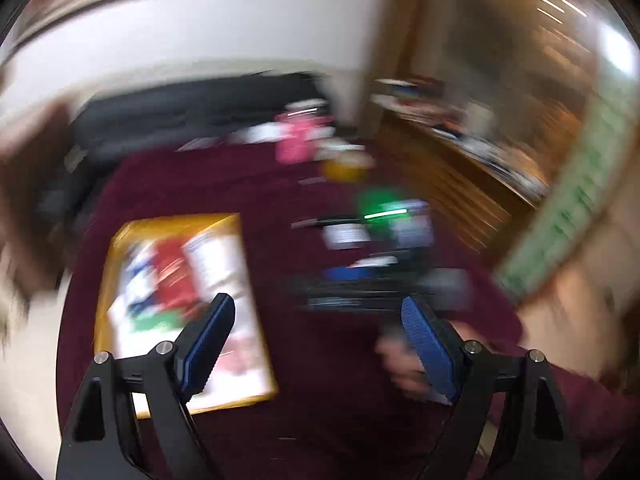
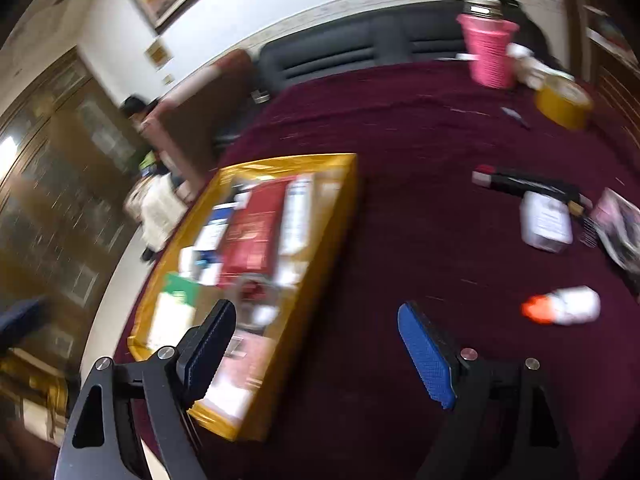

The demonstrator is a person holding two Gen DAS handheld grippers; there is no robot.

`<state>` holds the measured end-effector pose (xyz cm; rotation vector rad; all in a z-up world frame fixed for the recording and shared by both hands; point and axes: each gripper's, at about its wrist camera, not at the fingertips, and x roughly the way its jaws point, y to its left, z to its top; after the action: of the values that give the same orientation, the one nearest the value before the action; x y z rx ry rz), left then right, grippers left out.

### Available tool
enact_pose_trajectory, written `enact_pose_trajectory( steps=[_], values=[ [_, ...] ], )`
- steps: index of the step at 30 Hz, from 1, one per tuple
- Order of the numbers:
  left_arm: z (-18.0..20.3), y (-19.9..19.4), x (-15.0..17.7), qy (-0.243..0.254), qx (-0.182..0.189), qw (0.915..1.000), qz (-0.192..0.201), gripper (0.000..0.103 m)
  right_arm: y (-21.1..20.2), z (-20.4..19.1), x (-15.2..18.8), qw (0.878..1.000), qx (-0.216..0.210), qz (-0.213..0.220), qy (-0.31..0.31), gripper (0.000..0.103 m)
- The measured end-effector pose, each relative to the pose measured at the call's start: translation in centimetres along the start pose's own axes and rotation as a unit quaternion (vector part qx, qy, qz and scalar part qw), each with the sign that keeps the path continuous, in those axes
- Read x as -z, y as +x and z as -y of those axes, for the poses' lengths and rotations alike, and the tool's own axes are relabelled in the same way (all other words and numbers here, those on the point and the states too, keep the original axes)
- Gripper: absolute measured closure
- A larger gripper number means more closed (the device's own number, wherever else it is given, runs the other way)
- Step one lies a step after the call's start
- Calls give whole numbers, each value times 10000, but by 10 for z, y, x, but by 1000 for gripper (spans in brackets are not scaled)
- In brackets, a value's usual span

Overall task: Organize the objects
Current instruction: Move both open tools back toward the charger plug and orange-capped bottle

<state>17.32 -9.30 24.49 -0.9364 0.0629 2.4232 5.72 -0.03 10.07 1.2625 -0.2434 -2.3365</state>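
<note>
A shallow yellow box (image 2: 288,160) lies on the maroon tablecloth (image 2: 420,152), packed with a red carton (image 2: 252,232) and several white, blue and green packets. My right gripper (image 2: 317,307) hangs open over the box's near right edge, nothing between its fingers. Loose to its right lie a white bottle with an orange cap (image 2: 568,306), a white jar (image 2: 546,220) and a long black item (image 2: 528,182). In the blurred left wrist view my left gripper (image 1: 316,302) is open and empty, right of the yellow box (image 1: 180,220); a hand (image 1: 400,364) shows behind its right finger.
A pink basket (image 2: 490,52), a yellow tape roll (image 2: 564,104) and a pen (image 2: 516,116) sit at the far right of the table. A glossy packet (image 2: 620,232) lies at the right edge. A dark sofa (image 2: 340,56) stands behind, wooden cabinets (image 2: 60,168) to the left.
</note>
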Motion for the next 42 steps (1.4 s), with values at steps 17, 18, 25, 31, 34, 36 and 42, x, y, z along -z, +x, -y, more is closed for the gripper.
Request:
enact_pose_trajectory(
  steps=[17, 18, 25, 31, 34, 36, 42],
  values=[
    [185, -34, -27, 1670, 986, 9810, -75, 11, -47, 167, 47, 9822, 298, 232, 1842, 16],
    [186, -28, -26, 1700, 986, 9804, -159, 11, -47, 169, 48, 9821, 278, 258, 1843, 16],
    [146, 27, -5, 1667, 807, 9812, -536, 6, -59, 184, 39, 9813, 339, 583, 1805, 16],
    [11, 142, 37, -261, -15, 9914, -1278, 6, -74, 211, 12, 9766, 707, 1065, 1728, 14],
    [-19, 167, 61, -583, -467, 9876, -1383, 6, -66, 224, -9, 9754, 812, 1082, 1742, 14],
    [-33, 175, 75, -812, -498, 9856, -1397, 6, -55, 225, -22, 9778, 709, 1012, 1694, 14],
    [-52, 176, 94, -1277, -406, 9817, -1356, 6, -2, 199, -58, 9893, 581, 476, 1253, 14]
  ],
)
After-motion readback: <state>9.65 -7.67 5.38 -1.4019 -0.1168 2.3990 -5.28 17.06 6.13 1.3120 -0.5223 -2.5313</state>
